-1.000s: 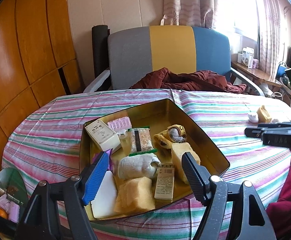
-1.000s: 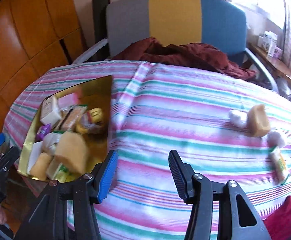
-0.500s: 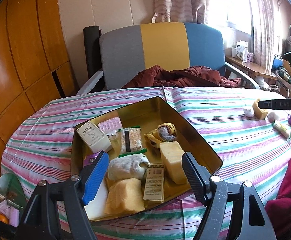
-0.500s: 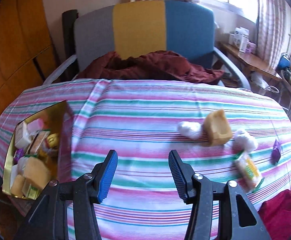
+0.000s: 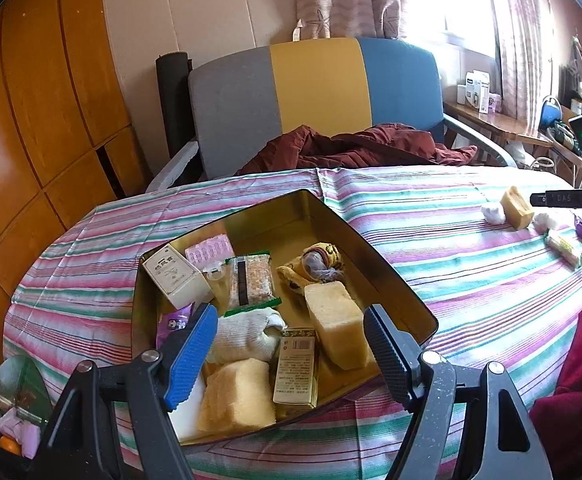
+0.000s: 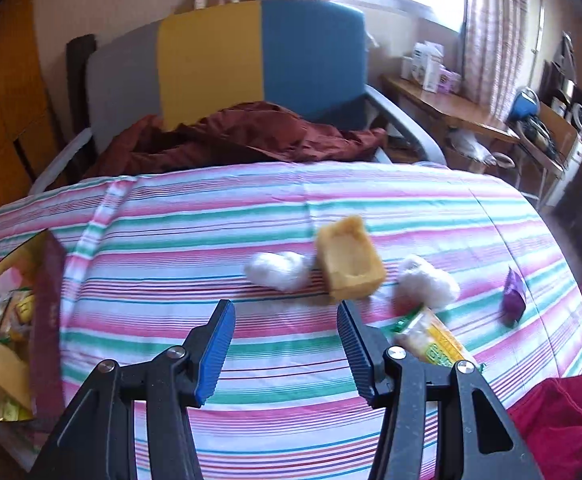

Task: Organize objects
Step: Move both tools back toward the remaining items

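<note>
Sponge block (image 6: 349, 262), yellow and hollowed on top, lies on the striped tabletop (image 6: 251, 208) toward its right edge, between two white fluffy balls: one (image 6: 277, 270) just beside it on the left, the other (image 6: 427, 282) close on its right. A snack packet (image 6: 431, 338) lies near the right-hand ball, and a small purple wrapper (image 6: 513, 294) sits further toward the right edge. The right tool (image 6: 285, 348) hangs over the cloth just short of the block, released, nothing between its pads. Toward the left edge stands a gold tin (image 5: 395, 288) filled with sponges, a rolled white sock (image 5: 247, 334) and small boxes; the left tool (image 5: 287, 356) hovers above its near edge, also released and empty.
</note>
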`<act>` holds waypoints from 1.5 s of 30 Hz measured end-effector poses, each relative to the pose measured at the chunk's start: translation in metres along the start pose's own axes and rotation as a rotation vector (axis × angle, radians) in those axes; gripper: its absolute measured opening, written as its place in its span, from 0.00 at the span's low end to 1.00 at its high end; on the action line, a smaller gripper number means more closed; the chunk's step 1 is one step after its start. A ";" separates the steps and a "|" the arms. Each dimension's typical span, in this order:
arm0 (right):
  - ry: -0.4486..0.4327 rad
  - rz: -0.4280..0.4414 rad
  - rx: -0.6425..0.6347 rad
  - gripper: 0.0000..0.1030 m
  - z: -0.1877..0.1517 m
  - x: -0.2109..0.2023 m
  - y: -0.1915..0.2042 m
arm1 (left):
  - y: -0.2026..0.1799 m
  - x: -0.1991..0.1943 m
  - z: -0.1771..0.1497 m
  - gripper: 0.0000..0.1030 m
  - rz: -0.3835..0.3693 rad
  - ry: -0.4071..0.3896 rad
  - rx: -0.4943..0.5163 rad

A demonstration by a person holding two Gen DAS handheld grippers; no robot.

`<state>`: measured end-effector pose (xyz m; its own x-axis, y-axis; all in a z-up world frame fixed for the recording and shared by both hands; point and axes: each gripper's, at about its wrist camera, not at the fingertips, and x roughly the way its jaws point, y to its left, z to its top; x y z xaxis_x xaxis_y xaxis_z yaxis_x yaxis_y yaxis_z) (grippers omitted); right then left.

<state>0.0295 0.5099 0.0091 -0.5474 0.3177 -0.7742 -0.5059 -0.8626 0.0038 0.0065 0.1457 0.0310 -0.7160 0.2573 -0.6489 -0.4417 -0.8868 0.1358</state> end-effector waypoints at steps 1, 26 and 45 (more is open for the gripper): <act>0.002 -0.006 0.006 0.52 0.000 0.003 -0.004 | -0.001 0.001 0.001 0.74 0.000 0.000 0.003; 0.026 -0.100 0.556 0.60 -0.017 0.012 -0.127 | -0.118 0.044 0.072 0.74 -0.271 0.027 0.115; 0.048 0.034 0.600 0.61 -0.017 0.014 -0.131 | -0.258 0.172 0.128 0.73 -0.488 0.197 0.113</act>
<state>0.0993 0.6206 -0.0134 -0.5464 0.2639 -0.7948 -0.7840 -0.4949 0.3747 -0.0719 0.4679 -0.0198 -0.3030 0.5428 -0.7833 -0.7613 -0.6323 -0.1437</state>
